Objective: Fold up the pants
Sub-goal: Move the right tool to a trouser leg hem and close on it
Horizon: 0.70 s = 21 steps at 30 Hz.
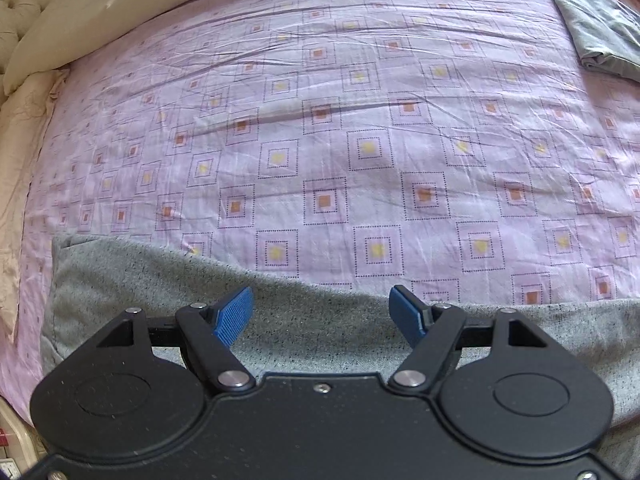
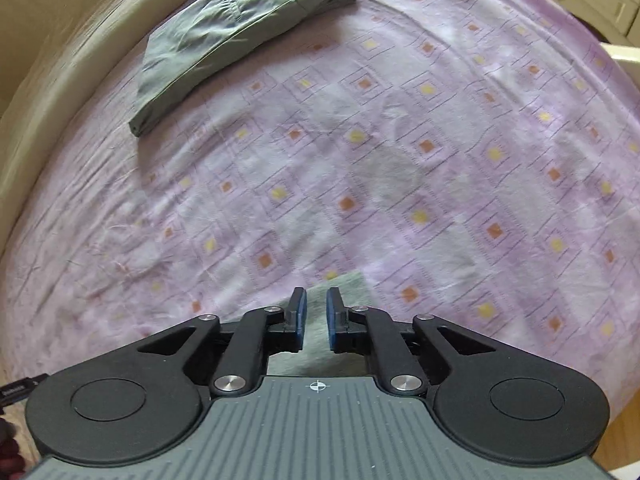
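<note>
Two grippers, left (image 1: 322, 314), right (image 2: 316, 318); two pants, speckled (image 1: 132, 280), olive (image 2: 228, 36).

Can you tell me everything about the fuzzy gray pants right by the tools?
The gray pants look like soft, speckled knit fabric. They lie flat along the near edge of the purple checked bedsheet, spreading wide under the open left tool. One end shows a rounded corner at the left. In the right wrist view, a small piece pokes up between the right tool's nearly closed fingers.

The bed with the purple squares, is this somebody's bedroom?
Probably a bedroom: a bed under a lilac patterned sheet, a tufted headboard beside a pillow, and grey speckled pants laid out.
</note>
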Available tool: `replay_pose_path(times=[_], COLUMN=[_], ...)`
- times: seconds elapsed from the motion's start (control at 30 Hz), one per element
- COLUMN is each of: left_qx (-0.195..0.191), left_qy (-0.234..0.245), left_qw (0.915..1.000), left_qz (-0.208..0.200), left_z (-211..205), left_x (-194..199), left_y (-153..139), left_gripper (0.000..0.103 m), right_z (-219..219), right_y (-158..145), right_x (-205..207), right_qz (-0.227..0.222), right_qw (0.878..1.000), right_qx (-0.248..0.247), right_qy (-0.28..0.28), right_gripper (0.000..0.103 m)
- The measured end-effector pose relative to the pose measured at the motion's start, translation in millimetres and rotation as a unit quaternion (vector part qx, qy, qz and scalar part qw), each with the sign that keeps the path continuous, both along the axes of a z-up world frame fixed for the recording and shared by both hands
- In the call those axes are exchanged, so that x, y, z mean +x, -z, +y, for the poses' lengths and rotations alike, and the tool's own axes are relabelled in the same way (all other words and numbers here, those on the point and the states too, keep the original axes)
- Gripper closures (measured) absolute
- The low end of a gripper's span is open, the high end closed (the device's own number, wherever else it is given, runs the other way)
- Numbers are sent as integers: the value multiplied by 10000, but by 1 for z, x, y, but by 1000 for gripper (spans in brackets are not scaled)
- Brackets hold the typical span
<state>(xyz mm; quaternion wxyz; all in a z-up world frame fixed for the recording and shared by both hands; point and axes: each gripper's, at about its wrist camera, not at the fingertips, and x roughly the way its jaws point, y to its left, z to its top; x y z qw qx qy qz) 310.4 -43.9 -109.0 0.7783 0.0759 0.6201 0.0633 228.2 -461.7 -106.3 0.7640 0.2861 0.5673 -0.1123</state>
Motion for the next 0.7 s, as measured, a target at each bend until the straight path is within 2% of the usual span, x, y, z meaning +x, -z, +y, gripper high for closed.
replay_pose_path(times=[0.07, 0.17, 0.23, 0.33, 0.5, 0.63, 0.7], left_qx=[-23, -58, -20, 75, 129, 67, 50], left_qy=[77, 133, 170, 235, 261, 191, 156], left_qw=[10000, 9999, 9998, 9997, 9996, 9998, 9999], left_qz=[1, 35, 30, 0, -37, -44, -28], left_z=[1, 8, 15, 25, 45, 59, 64], left_x=[-1, -8, -14, -23, -32, -31, -28], left_y=[1, 1, 0, -1, -3, -3, -2], left_gripper=[27, 27, 27, 27, 27, 27, 27], right_z=[15, 42, 58, 80, 106, 125, 139], right_y=[5, 17, 26, 37, 53, 45, 37], right_x=[11, 33, 52, 76, 91, 89, 90], right_qz=[132, 461, 718, 1006, 1575, 1386, 1141], right_qw=[9993, 9968, 9950, 9939, 9866, 9877, 9867], right_qx=[322, 616, 627, 337, -343, -700, -799], right_qy=[106, 219, 289, 299, 236, -203, -840], right_gripper=[75, 75, 75, 75, 75, 75, 75])
